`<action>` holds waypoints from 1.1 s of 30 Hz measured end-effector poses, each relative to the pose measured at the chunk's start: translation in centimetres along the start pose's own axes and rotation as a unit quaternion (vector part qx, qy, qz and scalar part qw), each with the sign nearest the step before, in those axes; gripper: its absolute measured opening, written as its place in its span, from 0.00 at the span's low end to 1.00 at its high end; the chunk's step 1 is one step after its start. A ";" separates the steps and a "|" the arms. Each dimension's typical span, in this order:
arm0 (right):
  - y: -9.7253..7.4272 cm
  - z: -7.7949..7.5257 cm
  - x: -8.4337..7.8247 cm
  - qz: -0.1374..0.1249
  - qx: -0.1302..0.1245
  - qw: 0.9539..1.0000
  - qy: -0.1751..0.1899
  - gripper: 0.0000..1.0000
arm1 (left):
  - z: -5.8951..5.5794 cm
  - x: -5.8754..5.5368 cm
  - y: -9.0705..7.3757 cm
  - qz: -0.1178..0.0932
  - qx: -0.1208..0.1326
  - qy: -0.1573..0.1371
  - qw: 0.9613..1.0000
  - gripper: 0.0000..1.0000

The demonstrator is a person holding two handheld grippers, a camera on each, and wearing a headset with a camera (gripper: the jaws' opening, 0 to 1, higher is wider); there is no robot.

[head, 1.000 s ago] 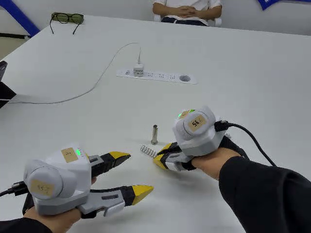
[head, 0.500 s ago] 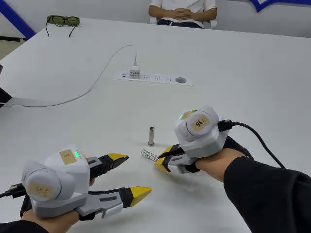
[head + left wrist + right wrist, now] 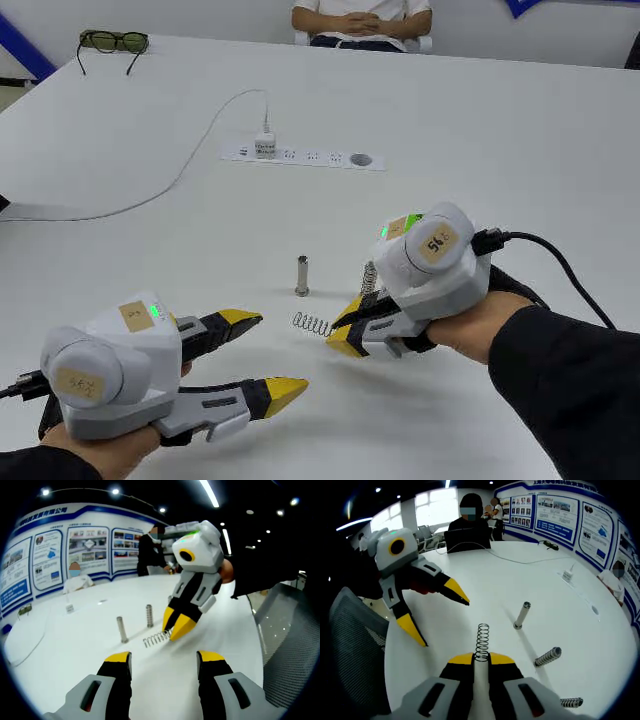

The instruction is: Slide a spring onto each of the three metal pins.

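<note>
On the desk: bare pin (image 3: 302, 276) upright on the white desk (image 3: 480, 130); sprung pin (image 3: 369, 278) upright just behind the right hand-held gripper (image 3: 335, 333).
Spring: the spring (image 3: 311, 323) is near level, on or just over the desk (cannot tell which). One end sits in the right jaws and the free end points toward the left hand-held gripper (image 3: 263, 354). The bare pin stands near, just beyond it.
Right hand-held gripper: jaws closed on one end of the spring, with most of the coil sticking out ahead of the yellow tips.
Left hand-held gripper: jaws apart and holding nothing, near the spring's free end but apart from it.
Materials: both pins are slim grey metal cylinders with a smooth sheen. The spring is thin bright wire in an open coil and looks light and bendy. The desk is flat, smooth white.
Risk, grip: held by one end, the spring may flex, so its free mouth could miss the pin top. A harder squeeze might kink the coils or shoot the spring out.
Risk, angle: the spring is near level and the pin upright. Unless it is turned first, the coil end will likely catch on the rim.
Risk, pins: the bare pin seems to stand free on a slick desk, so a sideways shove could tip it. The sprung pin is close enough behind to be knocked.
</note>
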State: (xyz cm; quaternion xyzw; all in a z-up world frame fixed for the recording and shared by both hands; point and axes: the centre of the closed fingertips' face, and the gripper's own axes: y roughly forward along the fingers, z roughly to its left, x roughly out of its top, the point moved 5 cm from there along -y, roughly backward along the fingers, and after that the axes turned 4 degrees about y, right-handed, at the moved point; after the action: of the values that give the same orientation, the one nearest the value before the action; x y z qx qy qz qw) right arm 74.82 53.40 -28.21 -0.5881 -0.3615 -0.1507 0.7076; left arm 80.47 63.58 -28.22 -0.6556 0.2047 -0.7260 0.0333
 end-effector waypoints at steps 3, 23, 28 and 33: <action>-0.4 0.4 0.0 0.003 0.010 1.000 -0.010 0.11 | -0.2 0.0 0.1 0.002 -0.004 0.003 1.000 0.53; -1.9 3.2 0.0 0.015 0.083 0.994 -0.064 0.11 | -1.1 0.2 0.3 0.004 -0.031 0.027 0.999 0.41; -2.0 3.7 -0.1 0.023 0.097 0.992 -0.074 0.11 | -1.5 0.2 0.3 0.004 -0.043 0.033 0.999 0.36; -2.1 4.0 -0.2 0.026 0.106 0.991 -0.079 0.11 | -1.9 0.3 0.4 0.004 -0.056 0.039 0.998 0.32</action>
State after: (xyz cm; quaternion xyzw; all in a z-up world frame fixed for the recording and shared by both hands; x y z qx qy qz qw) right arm 72.03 56.57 -26.64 -0.5289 -0.4148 -0.0459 0.7390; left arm 78.49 63.63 -28.23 -0.6269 0.2493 -0.7381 -0.0087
